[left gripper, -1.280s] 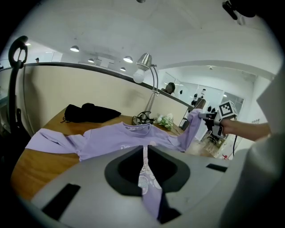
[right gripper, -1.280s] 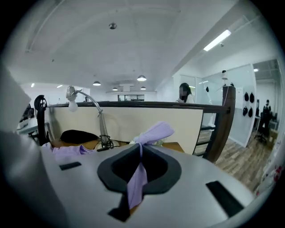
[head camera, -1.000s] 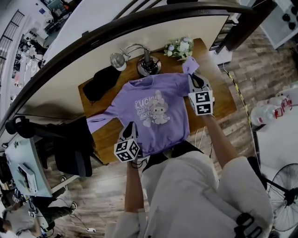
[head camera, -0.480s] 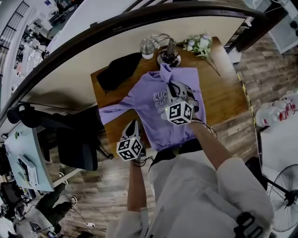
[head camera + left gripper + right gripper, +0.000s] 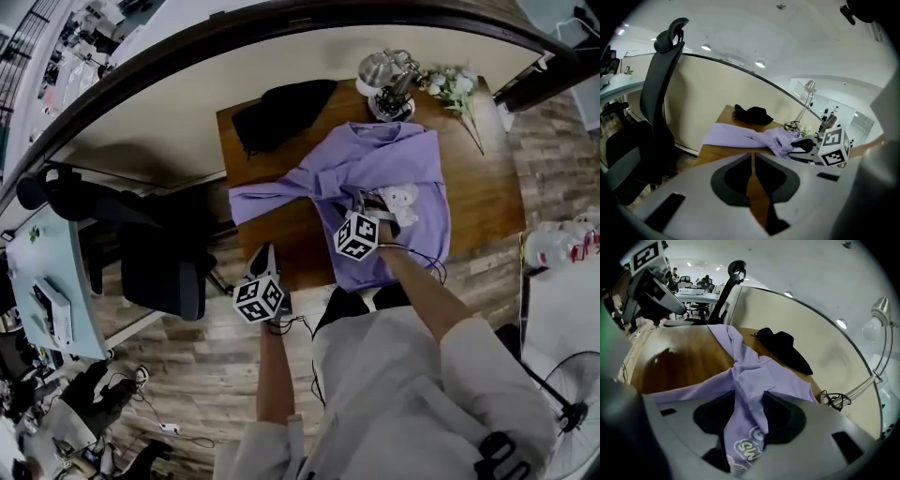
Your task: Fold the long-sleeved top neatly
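Between the fingers of the right gripper (image 5: 746, 404), which have just been opening, the sleeve (image 5: 740, 376) is lying folded over the purple top (image 5: 417, 159), so this fold seems finished; the fingers of the left gripper (image 5: 753, 165) are pressing together, empty.

1. Long-sleeved top (image 5: 394, 159): soft purple cloth, matt, creased.
2. Worktop (image 5: 483, 192): brown wood, smooth, slight sheen.
3. Desk lamp (image 5: 377, 67), far edge: polished metal, glossy.
4. Black bundle (image 5: 281, 108), far-left corner: matt cloth.
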A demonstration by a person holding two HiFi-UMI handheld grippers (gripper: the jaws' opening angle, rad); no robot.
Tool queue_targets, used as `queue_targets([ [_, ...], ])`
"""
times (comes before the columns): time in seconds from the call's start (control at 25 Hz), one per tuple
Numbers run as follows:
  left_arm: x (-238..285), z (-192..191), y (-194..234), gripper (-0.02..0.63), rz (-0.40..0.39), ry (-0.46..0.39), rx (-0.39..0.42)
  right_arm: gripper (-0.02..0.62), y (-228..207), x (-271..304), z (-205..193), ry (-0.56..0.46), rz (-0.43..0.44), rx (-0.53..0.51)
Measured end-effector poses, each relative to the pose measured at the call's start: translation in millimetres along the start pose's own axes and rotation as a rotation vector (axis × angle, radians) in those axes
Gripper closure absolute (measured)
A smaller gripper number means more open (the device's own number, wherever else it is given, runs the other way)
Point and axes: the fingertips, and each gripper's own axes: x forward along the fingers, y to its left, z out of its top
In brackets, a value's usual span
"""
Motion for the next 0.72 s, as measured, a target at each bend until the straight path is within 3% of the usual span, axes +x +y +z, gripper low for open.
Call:
queue_targets([
  [0.12,-5.4,2.0,31.5,0.566,0.039,-0.019,-0.039,0.36,0.2,-11.8,17.0,-0.067,0.06,0.058],
  [0.36,-11.6,10.6,85.7,0.566,0.101,-0.062,-0.11,0.356,7.9,-20.9,114.7,-0.269,0.252,0.171],
  [0.56,-3.9,12.7,148.8,0.565,0.148,-0.066,-0.041,0.364,24.4,5.2,168.1,-0.295,0.345,0.237],
  [0.72,20.1,-3.8,196.4,0.563,0.076,-0.044,-0.049,0.368,51.4,8.6,172.5,-0.277,0.425,0.263],
])
